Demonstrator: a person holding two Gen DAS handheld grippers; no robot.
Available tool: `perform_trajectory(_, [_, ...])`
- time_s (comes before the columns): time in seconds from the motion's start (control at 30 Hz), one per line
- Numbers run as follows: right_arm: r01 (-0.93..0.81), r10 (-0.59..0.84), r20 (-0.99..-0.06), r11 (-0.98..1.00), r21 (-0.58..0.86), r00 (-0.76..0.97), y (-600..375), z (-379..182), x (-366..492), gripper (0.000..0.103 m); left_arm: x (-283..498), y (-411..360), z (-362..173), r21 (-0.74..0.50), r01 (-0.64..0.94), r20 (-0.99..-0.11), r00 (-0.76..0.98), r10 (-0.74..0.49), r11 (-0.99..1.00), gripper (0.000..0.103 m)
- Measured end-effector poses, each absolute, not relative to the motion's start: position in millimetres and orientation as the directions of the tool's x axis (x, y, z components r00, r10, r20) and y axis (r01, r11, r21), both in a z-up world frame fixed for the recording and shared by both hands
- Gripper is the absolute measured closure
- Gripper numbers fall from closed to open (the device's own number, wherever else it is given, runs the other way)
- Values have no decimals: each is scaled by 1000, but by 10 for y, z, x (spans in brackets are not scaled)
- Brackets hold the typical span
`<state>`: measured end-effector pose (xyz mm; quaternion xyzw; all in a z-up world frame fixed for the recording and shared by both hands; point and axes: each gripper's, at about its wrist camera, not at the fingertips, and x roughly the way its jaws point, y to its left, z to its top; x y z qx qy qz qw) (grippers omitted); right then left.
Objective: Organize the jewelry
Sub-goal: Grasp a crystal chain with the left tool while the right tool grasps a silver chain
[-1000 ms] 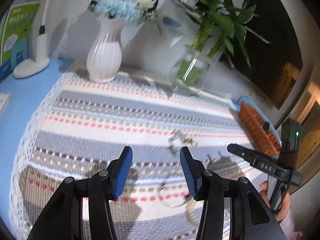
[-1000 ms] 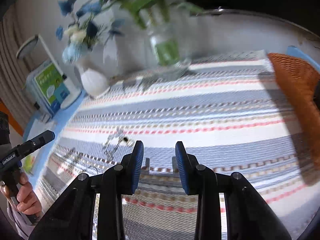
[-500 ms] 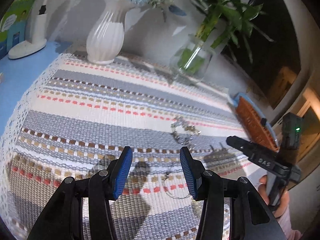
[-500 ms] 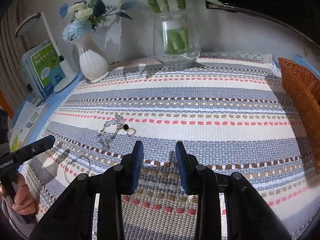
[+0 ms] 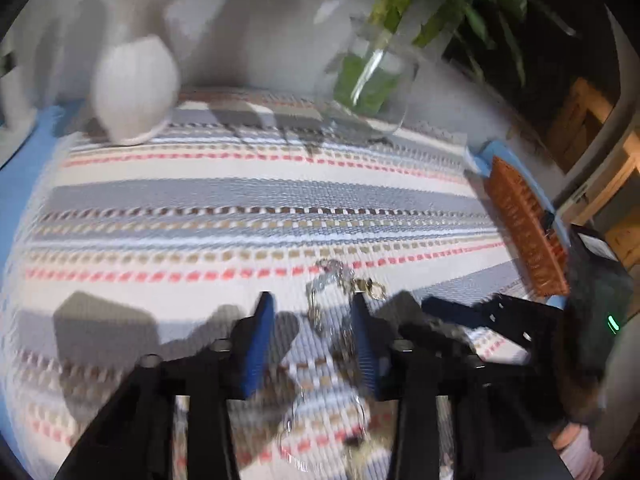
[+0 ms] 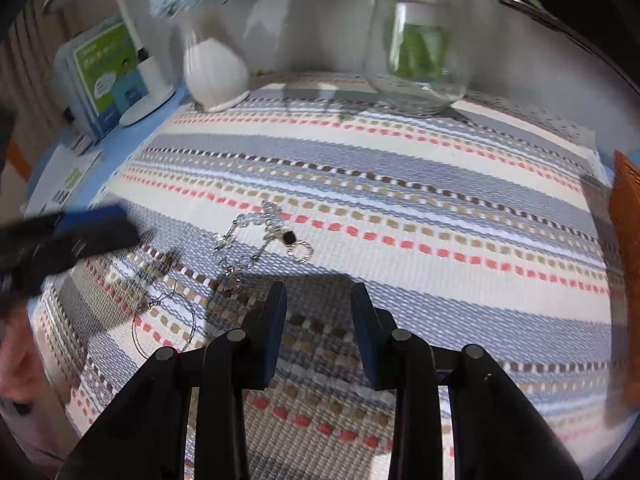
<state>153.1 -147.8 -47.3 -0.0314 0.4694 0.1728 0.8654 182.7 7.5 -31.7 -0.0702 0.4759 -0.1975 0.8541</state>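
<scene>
A silver beaded bracelet (image 6: pixel 256 240) with a small ring (image 6: pixel 301 250) lies on the striped cloth (image 6: pixel 400 200). A thin wire necklace (image 6: pixel 164 320) lies nearer, to its left. In the left wrist view the bracelet (image 5: pixel 340 284) lies just ahead of my left gripper (image 5: pixel 314 316), which is open and low over the cloth, with the necklace (image 5: pixel 320 424) under it. My right gripper (image 6: pixel 318 304) is open and empty, to the right of the jewelry. The left gripper also shows in the right wrist view (image 6: pixel 80 232), blurred.
A white vase (image 6: pixel 214 72) and a glass vase with green stems (image 6: pixel 416 44) stand at the back. An orange wicker basket (image 5: pixel 524 228) sits at the right edge of the cloth. A white lamp base (image 6: pixel 146 100) and a green box (image 6: pixel 106 72) stand at the back left.
My left gripper has moved forward and down, so the bracelet now lies just ahead of its tips. My right gripper has come closer to the cloth and the jewelry.
</scene>
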Motion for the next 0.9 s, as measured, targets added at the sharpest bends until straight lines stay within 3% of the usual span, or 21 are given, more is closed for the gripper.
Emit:
perform_trajectory(0.07, [-352,283,-828,929,112,484,-1448,-511,1536,67,1922,-20,-398,-250,285,-801,476,-363,925,86])
perform_trajectory(0.27, [-414,271,-834,909,56,480,-1351,-522,1545,67,1956,-93,-545,-320,390,-767,428,-478,863,86])
perform_trajectory(0.63, [-477,278,-824,879,10,494,-1240,-558,1711,67,1921,-393,-616,-81,429,-790,523,-321,900,90])
perform_trajectory(0.67, [-481,271,-823,877,-4,500,-1211,-569,1722,67,1924,-379,-622,-75,425,-789,528,-315,902,94])
perform_trajectory(0.9, [-493,278,-812,870,-15,514,-1151,-590,1827,69,1984,-165,-628,-139,371,-783,526,-331,918,94])
